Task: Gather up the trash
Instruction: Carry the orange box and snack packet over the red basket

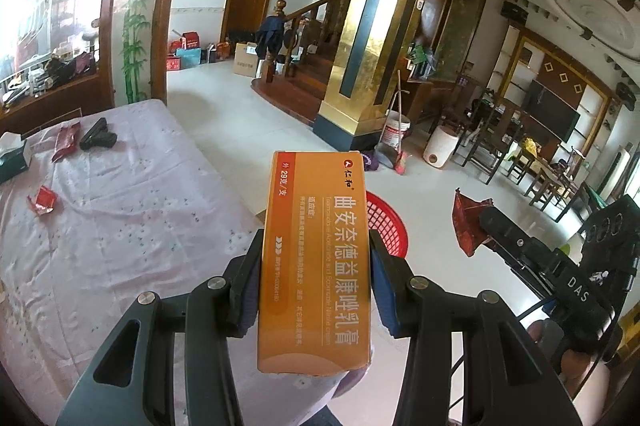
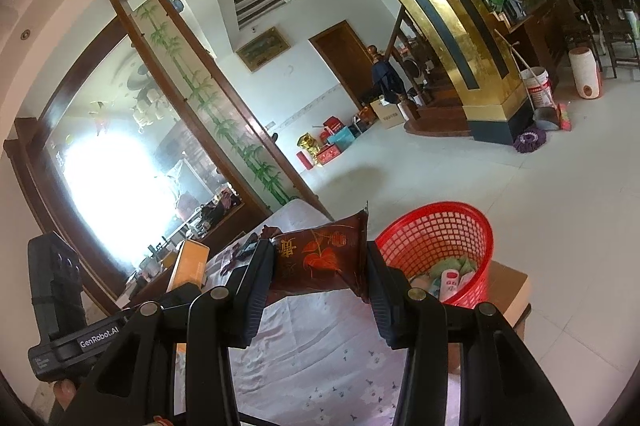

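The left hand-held gripper point(image 1: 316, 270) pinches an orange cardboard ointment box point(image 1: 316, 258) upright between its pads, above the lilac floral tablecloth-covered table point(image 1: 120, 226), with the red plastic mesh basket point(image 2: 440, 242) just behind it. The right hand-held gripper point(image 2: 316, 278) clamps a dark red foil wrapper point(image 2: 320, 258) beside that basket, which already holds rubbish.

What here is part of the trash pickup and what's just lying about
Job: orange box in left gripper, dark red wrapper in right gripper, red basket, torn red wrapper.
Lying about: tissue box, black object.
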Demonstrator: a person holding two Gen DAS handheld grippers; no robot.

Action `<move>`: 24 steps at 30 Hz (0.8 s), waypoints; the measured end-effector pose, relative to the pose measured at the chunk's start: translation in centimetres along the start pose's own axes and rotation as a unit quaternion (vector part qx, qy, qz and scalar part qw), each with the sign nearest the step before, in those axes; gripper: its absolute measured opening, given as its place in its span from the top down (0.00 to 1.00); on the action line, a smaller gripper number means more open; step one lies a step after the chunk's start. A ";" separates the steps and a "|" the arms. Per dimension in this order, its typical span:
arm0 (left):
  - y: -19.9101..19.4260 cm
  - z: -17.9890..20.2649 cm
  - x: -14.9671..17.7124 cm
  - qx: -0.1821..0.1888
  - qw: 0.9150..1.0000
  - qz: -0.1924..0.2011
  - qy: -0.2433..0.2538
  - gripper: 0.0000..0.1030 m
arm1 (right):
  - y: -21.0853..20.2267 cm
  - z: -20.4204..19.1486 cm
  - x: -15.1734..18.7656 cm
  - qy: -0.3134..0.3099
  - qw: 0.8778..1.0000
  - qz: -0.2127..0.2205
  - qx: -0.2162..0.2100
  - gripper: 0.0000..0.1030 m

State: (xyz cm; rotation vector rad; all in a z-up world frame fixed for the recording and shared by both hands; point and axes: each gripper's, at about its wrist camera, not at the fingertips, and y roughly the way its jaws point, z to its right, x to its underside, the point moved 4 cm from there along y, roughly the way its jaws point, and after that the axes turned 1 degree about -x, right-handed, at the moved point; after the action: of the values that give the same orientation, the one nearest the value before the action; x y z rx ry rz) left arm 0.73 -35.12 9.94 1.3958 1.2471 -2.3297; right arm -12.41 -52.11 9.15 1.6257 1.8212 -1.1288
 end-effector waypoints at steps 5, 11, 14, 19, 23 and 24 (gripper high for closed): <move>0.3 1.0 -0.7 0.008 1.000 0.006 0.008 0.56 | -0.3 0.3 -0.9 -0.003 1.000 0.010 0.005 0.53; 1.3 1.6 -1.6 0.015 1.000 0.009 0.011 0.56 | -0.2 0.8 -1.7 -0.004 1.000 0.017 0.011 0.53; 2.2 1.7 -1.9 0.018 1.000 0.006 0.012 0.56 | 0.0 1.0 -2.0 -0.004 1.000 0.019 0.018 0.53; 4.6 1.8 -2.3 0.021 1.000 -0.010 0.014 0.56 | 0.8 1.9 -2.2 -0.001 1.000 0.014 0.025 0.53; 7.3 1.5 -2.6 0.030 0.999 -0.032 0.007 0.56 | 1.9 2.8 -2.2 0.001 0.999 0.007 0.038 0.53; 7.8 1.4 -2.6 0.034 0.999 -0.037 0.004 0.56 | 2.3 3.2 -2.2 0.002 0.999 0.004 0.042 0.53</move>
State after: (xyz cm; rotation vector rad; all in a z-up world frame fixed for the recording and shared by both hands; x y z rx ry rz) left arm 5.23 -41.80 7.82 1.4049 1.2530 -2.4397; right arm -10.36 -56.10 8.45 1.6814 1.7897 -1.2133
